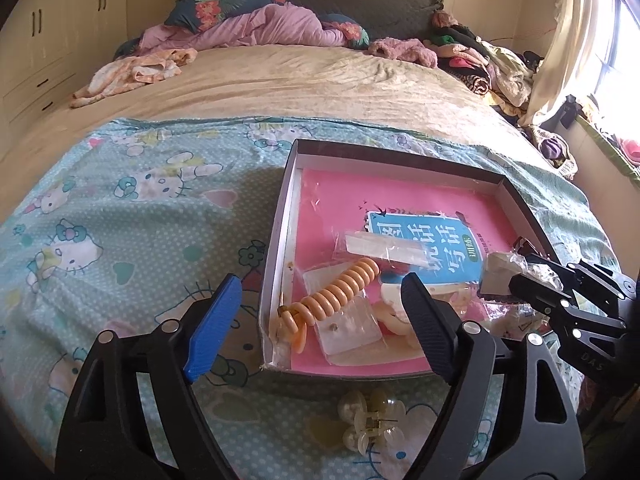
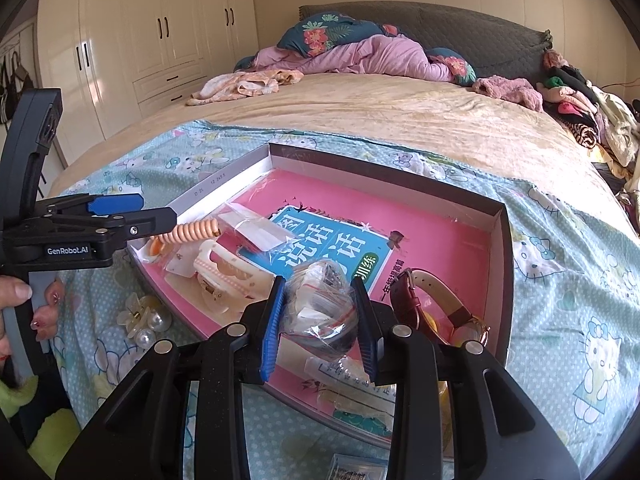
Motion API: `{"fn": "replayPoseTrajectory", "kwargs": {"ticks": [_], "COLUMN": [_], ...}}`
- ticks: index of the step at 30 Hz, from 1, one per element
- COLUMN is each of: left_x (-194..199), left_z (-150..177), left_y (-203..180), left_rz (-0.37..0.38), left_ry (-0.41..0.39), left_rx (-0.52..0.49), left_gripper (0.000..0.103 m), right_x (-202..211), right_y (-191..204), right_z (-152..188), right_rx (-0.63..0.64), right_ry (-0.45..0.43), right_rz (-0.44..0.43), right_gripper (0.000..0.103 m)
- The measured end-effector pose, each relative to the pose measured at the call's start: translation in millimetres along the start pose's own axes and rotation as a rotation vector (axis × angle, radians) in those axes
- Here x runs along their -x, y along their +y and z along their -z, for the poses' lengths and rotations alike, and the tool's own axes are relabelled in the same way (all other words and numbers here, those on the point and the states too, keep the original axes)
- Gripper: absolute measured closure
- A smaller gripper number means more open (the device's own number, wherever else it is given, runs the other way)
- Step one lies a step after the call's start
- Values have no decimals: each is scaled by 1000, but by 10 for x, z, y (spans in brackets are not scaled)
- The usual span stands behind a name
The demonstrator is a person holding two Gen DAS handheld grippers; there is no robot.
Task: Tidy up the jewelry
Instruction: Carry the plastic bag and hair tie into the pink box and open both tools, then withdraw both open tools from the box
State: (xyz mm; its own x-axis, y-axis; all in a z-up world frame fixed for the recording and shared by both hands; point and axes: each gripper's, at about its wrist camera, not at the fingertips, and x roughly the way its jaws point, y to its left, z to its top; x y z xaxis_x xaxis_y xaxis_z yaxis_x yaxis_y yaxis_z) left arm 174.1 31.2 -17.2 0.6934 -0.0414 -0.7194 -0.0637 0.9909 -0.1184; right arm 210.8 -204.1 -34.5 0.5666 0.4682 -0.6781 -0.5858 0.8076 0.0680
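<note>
Right wrist view: the right gripper (image 2: pixel 318 322) pinches a crumpled clear plastic bag (image 2: pixel 320 304) between its blue-edged pads, holding it above the shallow box (image 2: pixel 505 264) lined with a pink booklet (image 2: pixel 432 232). At four o'clock from the bag, a watch with a cream and maroon strap (image 2: pixel 436 300) lies in the box; at ten o'clock sits a cream claw clip (image 2: pixel 224 276), and beyond it an orange spiral hair tie (image 2: pixel 194 232). In the left wrist view, the left gripper (image 1: pixel 316 320) is spread wide with nothing between its pads, straddling the box's near left corner just above the spiral tie (image 1: pixel 340 290). At six o'clock, outside the box, a pearl flower clip (image 1: pixel 370 420) lies on the cartoon-cat sheet (image 1: pixel 120 220).
</note>
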Motion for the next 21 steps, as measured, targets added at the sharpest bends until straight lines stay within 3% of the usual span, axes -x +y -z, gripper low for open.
{"fn": "replayPoseTrajectory", "kwargs": {"ticks": [7, 10, 15, 21], "left_x": [85, 127, 228, 380], "left_z": [5, -1, -3, -6], "left_y": [-10, -15, -35, -68], "left_rz": [2, 4, 5, 2], "left_ry": [-10, -17, -32, -56], "left_rx": [5, 6, 3, 5], "left_gripper": [29, 26, 22, 10], "right_x": [97, 177, 384, 668], "right_y": [-29, -20, -3, 32], "right_z": [-18, -35, -52, -55], "right_rx": [-9, -8, -18, -10], "right_ry": [-22, -37, -83, -136], "right_rz": [4, 4, 8, 24], "right_gripper": [67, 57, 28, 14]}}
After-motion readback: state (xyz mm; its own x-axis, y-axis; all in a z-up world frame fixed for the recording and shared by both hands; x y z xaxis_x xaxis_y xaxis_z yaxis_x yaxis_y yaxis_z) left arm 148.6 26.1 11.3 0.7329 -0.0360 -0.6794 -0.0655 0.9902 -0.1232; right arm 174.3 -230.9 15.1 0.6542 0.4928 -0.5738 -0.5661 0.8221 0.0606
